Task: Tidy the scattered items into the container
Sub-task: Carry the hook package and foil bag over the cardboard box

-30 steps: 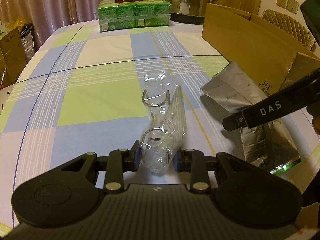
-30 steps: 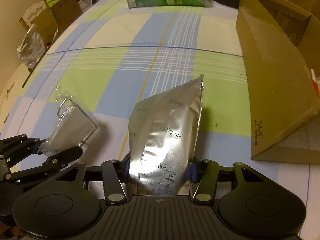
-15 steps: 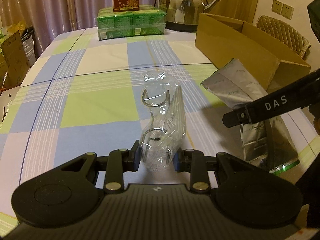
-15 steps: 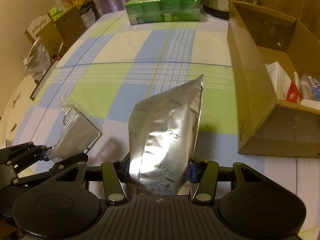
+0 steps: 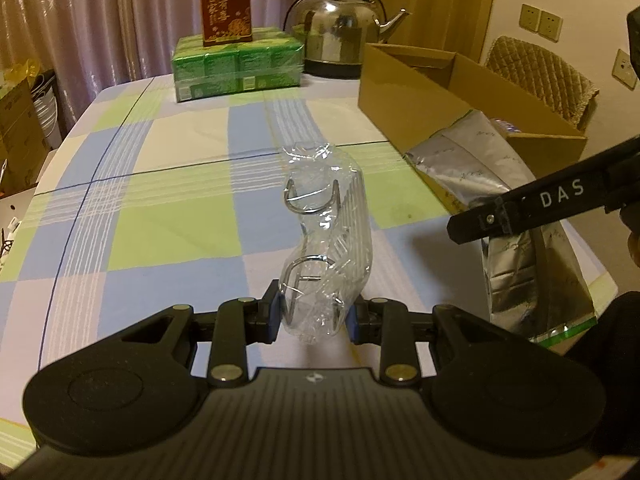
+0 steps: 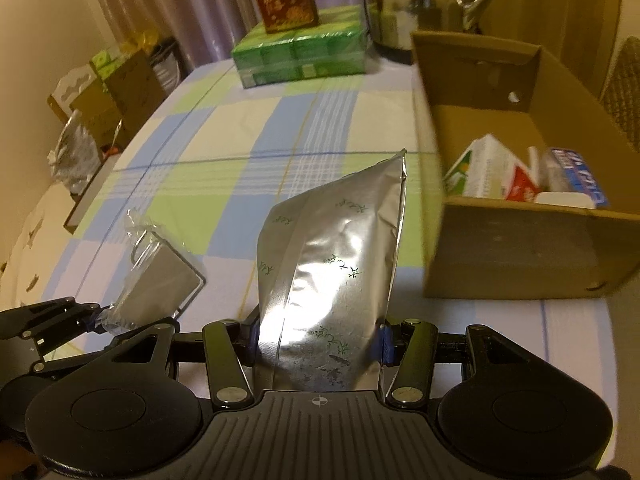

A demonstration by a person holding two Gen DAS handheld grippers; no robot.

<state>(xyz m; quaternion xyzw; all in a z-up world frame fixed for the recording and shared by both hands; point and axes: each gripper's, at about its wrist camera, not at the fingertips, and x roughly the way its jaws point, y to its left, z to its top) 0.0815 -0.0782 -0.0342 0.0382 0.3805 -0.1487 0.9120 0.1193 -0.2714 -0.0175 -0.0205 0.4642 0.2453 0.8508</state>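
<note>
Left wrist view first: nearest me, my left gripper [image 5: 312,316] has its fingers [image 5: 274,315] pinched narrow on a clear plastic packet [image 5: 326,248] of metal hooks, lifted off the checked tabletop [image 5: 160,216]. Just to its right the right gripper [image 6: 318,340] pokes into view, and in its own camera I see its fingers [image 6: 385,345] clamped on the bottom of a silver foil pouch [image 6: 332,276], standing upright between them.

Beyond both loads and to the right sits the open cardboard box [image 6: 516,248], my container. I see several packages already lying inside it: a white and green carton [image 6: 480,168], and something blue and white [image 6: 580,176] beside it. So I judge part of the tidying done, with these two items in hand and neither yet over the box opening.

Farther back stand a green wrapped pack [image 5: 238,66], a red box [image 5: 226,12] on top of it, and a steel kettle [image 5: 340,36]. Whether those count as scattered items I cannot tell.
</note>
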